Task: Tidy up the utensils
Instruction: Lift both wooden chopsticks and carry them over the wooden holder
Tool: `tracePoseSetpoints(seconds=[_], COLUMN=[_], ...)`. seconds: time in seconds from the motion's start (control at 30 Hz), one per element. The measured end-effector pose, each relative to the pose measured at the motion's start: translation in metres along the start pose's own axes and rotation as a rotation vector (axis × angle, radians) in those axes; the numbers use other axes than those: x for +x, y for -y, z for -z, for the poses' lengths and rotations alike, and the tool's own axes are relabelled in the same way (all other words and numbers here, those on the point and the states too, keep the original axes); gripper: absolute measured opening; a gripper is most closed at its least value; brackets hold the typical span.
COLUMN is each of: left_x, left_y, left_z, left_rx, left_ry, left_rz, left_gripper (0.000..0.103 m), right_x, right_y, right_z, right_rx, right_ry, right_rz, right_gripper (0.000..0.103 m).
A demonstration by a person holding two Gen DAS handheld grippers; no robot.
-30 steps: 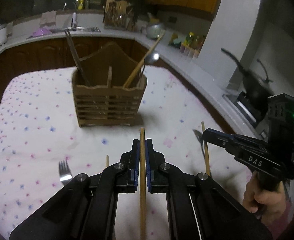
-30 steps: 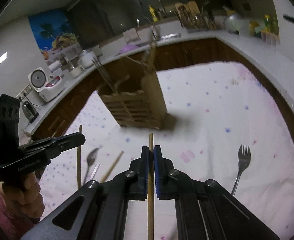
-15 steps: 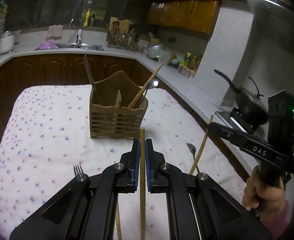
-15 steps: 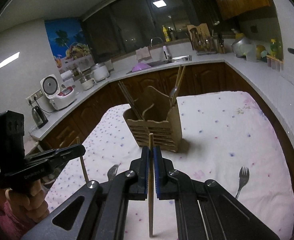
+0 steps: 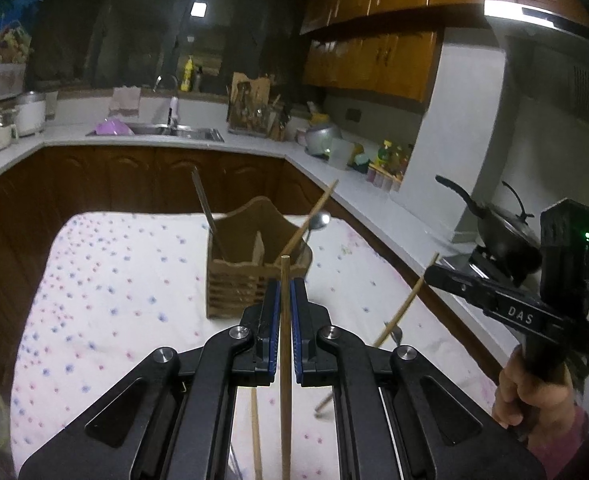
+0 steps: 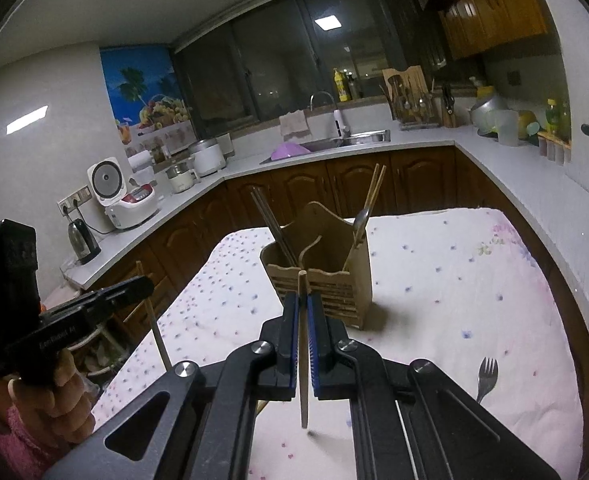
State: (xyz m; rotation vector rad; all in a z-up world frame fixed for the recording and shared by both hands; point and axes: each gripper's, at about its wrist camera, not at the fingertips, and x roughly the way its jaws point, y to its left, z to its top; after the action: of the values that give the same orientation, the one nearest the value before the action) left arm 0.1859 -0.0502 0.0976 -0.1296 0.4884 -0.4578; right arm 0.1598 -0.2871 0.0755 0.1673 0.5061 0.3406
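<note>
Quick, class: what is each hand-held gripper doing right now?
Left hand-held gripper: shut on a wooden chopstick.
Right hand-held gripper: shut on another wooden chopstick.

Both wrist cameras look forward along their own fingers toward the wooden utensil holder (image 5: 254, 264), which stands near, just beyond the fingertips, in each view. The left camera sees the holder's front from slightly left; the right camera views it (image 6: 322, 276) from the right. Both share the holder, the cloth around it, and the sink counter behind.
</note>
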Motion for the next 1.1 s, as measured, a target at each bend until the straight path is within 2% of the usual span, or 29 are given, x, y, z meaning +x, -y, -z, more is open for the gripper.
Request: tracePoseSetpoints(seconds=[0.53, 0.93, 1.1], left_x=[0.002, 0.033, 0.054], left_y=[-0.009, -0.013, -0.019], left_z=[-0.043, -0.12, -0.142], left_rx=[0.024, 0.076, 0.066], left_ry=[0.125, 0.288, 0.32], left_rz=[-0.073, -0.149, -0.171], left_gripper=[0.004, 0.004, 0.004], right_x=[0.007, 0.028, 0.041], right_y=[-0.007, -0.006, 0.002], right_z=[-0.038, -0.117, -0.142], right_rx=[-0.036, -0.076, -0.085], right_ry=[0.057, 0.165, 0.198], right_rz=[-0.007, 0.021, 0.045], right_gripper=[0.004, 0.004, 0.004])
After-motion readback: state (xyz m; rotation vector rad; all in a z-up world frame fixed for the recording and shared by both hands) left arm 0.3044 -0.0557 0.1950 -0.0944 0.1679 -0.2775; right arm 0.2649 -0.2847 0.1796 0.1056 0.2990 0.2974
